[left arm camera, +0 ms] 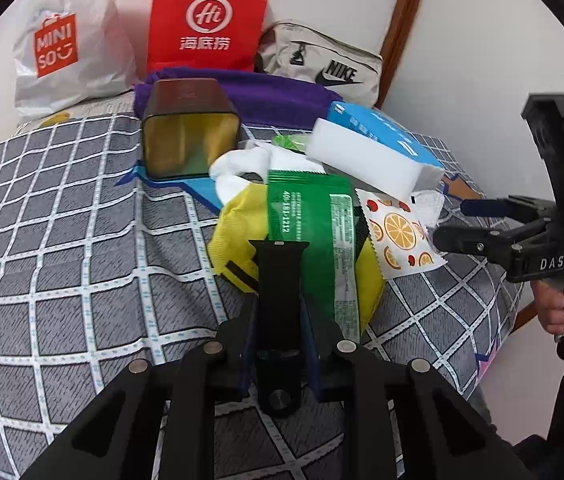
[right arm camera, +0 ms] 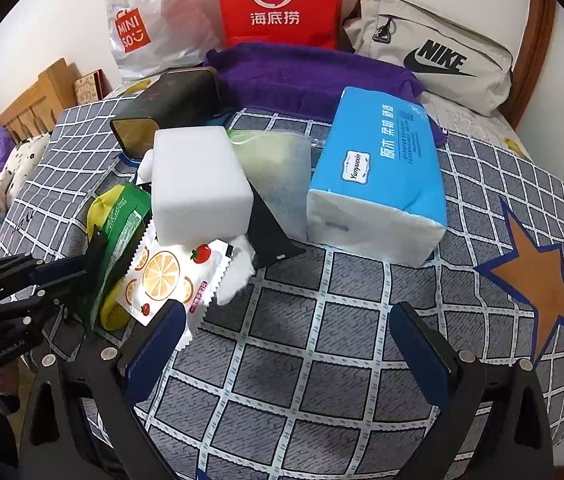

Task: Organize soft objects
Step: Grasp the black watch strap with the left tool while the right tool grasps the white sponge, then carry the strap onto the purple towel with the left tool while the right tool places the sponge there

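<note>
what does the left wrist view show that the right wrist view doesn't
Only the left wrist view: the black strap clamped in the left tool, and the box's open gold inside.
Only the right wrist view: the orange star on the cover, the open right tool and the mesh pouch.
Both: red bag, tissue pack, white sponge, green packet, orange-print packet.

My left gripper point(left arm camera: 279, 320) is clamping a black watch strap point(left arm camera: 279, 280), which is standing up between its fingers. Just beyond, a green packet point(left arm camera: 310, 232) is lying on a yellow cloth point(left arm camera: 233, 232). A fruit-print sachet point(left arm camera: 398, 236) is resting beside them, my right gripper point(left arm camera: 448, 224) hovering near it over the checked bedcover point(left arm camera: 61, 220).
</note>
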A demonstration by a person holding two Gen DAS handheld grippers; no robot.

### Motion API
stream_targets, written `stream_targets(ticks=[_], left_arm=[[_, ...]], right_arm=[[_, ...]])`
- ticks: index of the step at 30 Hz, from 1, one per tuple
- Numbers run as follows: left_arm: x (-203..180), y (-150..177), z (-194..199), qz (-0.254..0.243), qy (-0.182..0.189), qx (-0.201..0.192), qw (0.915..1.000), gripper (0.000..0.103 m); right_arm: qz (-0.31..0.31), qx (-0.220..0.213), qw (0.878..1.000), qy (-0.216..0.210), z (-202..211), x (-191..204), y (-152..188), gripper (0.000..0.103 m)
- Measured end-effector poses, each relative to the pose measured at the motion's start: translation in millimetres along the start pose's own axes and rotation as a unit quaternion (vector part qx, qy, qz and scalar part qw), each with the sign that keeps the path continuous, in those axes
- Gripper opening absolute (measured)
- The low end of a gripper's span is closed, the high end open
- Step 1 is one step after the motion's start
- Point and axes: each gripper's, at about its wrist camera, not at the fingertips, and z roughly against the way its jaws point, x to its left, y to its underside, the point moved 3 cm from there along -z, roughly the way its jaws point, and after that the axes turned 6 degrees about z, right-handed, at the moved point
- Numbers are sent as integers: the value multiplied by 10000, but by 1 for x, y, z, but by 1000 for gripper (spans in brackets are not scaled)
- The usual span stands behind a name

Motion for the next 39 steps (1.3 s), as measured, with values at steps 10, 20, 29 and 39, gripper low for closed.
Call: stream_targets(ticks=[10,20,29,39], left_arm=[[12,-7,12,58,-213,-71,9997,20],[21,-16,7,218,-200,-50,9995,20],[25,-23,1,265,-147,31,9995,20],[32,-52,13,331,-305,-88,9990,20]], right_arm=[[185,-355,9985,-368,13,14,-6,101],[304,-603,9956,-649,-3,24,-46,96],[309,-623,9917,-1079,-19,28,-50,54],[236,-991,9886,-1110,9,8,-63,53]])
